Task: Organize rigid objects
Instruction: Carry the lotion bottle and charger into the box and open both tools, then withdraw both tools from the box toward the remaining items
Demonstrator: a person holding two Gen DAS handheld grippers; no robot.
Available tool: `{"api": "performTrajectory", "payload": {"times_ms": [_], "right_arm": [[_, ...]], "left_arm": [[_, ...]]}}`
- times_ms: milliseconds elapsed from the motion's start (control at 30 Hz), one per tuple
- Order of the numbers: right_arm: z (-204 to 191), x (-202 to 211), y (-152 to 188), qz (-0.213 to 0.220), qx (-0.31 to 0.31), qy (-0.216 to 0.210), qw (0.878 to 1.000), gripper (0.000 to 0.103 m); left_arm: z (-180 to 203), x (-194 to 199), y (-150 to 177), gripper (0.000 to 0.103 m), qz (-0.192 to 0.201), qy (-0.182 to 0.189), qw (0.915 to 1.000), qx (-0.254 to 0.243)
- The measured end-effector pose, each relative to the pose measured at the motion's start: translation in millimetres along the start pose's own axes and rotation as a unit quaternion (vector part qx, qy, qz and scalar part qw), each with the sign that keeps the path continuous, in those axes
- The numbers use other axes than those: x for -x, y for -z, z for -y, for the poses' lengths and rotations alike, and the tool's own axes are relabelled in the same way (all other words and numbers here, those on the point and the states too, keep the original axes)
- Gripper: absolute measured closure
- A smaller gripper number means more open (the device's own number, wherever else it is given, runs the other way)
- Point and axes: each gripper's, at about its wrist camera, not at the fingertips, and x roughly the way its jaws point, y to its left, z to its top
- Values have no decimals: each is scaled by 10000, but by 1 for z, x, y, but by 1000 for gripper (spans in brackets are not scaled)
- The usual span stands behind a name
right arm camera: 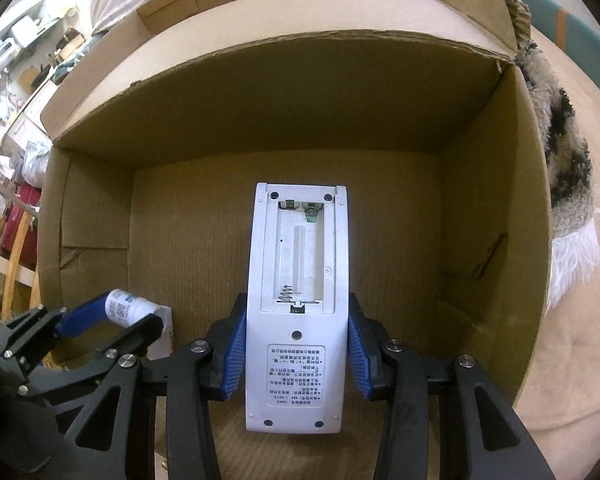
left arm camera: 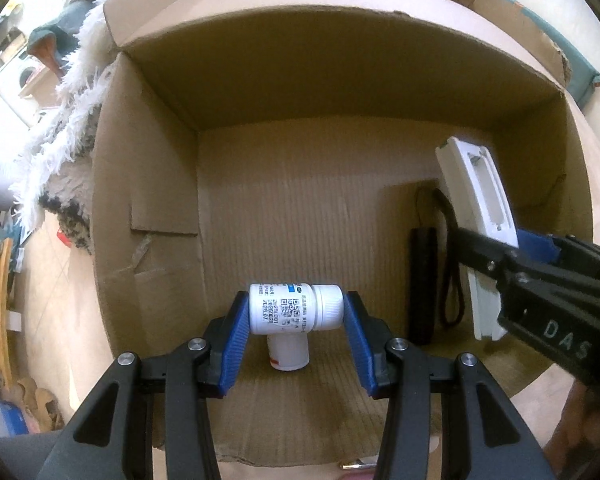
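Note:
My left gripper is shut on a white pill bottle, held sideways by its base and cap over the floor of an open cardboard box. A second white bottle stands on the box floor right under it. My right gripper is shut on a white remote control, back side up with its battery bay uncovered and empty. In the left wrist view the remote hangs at the right inside the box. The right wrist view shows the left gripper and its bottle at lower left.
A black folded umbrella with a wrist loop lies on the box floor by the right wall. A shaggy white and dark rug lies outside the box on the left. Box walls close in on every side.

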Motion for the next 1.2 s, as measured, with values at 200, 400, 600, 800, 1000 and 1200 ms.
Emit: {"api": "performTrajectory", "payload": {"times_ms": [200,400,600,800,1000,1200], "right_arm": [[1,0,0,-8,-30,-20,10000,57],[-4,14,-6,305,25,-163,9994,50],[-7,23,-9,517,66,-236,9984,19],[-12,23,-10,575,154,-270,9979,1],[-13,26,-10,665,137,-240,9974,0],[-2,33,-13,753,-140,-282,9967,0]], "left_arm": [[-1,-2,-1,59,-44,-14,10000,-34],[4,0,-2,45,-71,62,9999,-97],[2,14,-5,35,92,61,9999,-23],[-6,18,-7,35,111,-9,9999,80],[-3,24,-5,35,150,28,9999,21],[-8,36,-6,35,175,35,9997,156]]}}
